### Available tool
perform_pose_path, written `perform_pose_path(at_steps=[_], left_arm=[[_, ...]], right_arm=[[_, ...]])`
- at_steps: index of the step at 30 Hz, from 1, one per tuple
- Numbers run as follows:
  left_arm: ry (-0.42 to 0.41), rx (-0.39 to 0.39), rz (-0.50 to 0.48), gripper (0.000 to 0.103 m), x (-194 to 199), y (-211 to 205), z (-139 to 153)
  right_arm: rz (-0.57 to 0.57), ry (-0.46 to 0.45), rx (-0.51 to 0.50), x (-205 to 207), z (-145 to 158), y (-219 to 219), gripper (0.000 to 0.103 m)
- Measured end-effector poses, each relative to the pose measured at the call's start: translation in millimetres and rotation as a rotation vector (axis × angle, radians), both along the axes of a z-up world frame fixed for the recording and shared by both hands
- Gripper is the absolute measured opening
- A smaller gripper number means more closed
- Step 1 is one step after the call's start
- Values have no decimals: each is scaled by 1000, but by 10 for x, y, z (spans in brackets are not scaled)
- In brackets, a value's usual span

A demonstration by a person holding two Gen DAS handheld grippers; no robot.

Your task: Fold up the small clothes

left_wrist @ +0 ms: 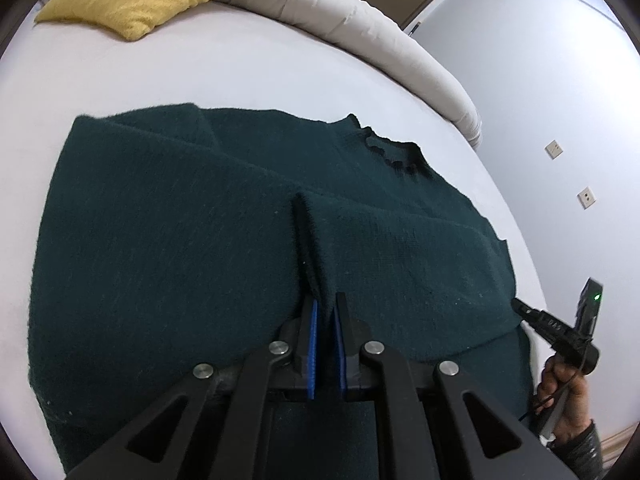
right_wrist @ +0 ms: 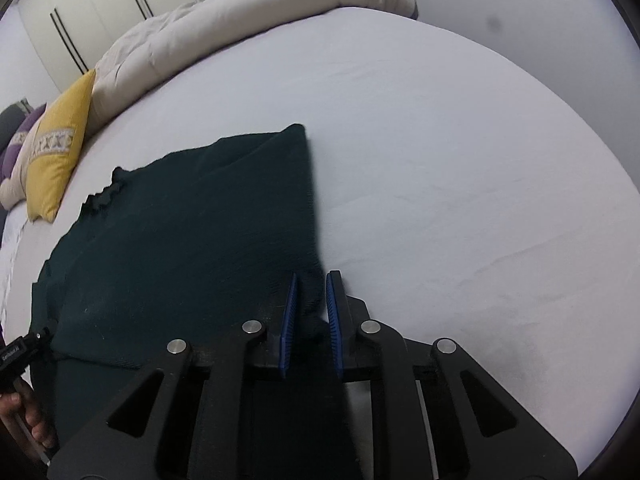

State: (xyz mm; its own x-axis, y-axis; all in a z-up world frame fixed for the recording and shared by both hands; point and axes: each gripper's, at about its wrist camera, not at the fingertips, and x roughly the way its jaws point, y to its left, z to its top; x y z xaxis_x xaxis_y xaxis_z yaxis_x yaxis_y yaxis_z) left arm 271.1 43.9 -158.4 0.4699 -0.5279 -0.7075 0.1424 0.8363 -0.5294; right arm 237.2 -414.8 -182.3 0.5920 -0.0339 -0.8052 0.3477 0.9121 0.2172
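Sweater (left_wrist: 192, 216), dark green knit, lies spread on the white bed sheet (left_wrist: 240, 60), running away from the left claw (left_wrist: 325, 304) toward its scalloped collar (left_wrist: 394, 152) at the far right. In the left wrist view the claw is nearly closed, its blue pads (left_wrist: 313, 344) pinching a raised ridge of the near hem, so the cloth's long axis runs straight ahead of it. The right claw (left_wrist: 520, 305) shows at the right edge, touching the same hem, a hand (left_wrist: 560, 396) behind it.

In the right wrist view the sweater (right_wrist: 192, 240) lies ahead and to the left, and the right claw (right_wrist: 311, 280) pinches its near right corner, pads almost together on the knit. Both claws hold the near hem; judging by this, the fold should carry that hem forward toward the collar. No containers are present; a yellow cushion (right_wrist: 60, 152) and a beige duvet (right_wrist: 248, 12) sit well apart.
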Motion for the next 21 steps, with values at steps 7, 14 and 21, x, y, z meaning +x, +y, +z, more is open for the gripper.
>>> perform_pose_path(at_steps=[7, 14, 21], left_arm=[[-80, 80, 93, 13, -199, 211, 338], [-152, 195, 9, 22, 64, -356, 483], [-146, 225, 6, 21, 271, -362, 110]], right_arm=[[-99, -59, -32, -223, 350, -49, 23], [107, -155, 84, 191, 451, 344, 24], [82, -145, 238, 460, -74, -4, 12]])
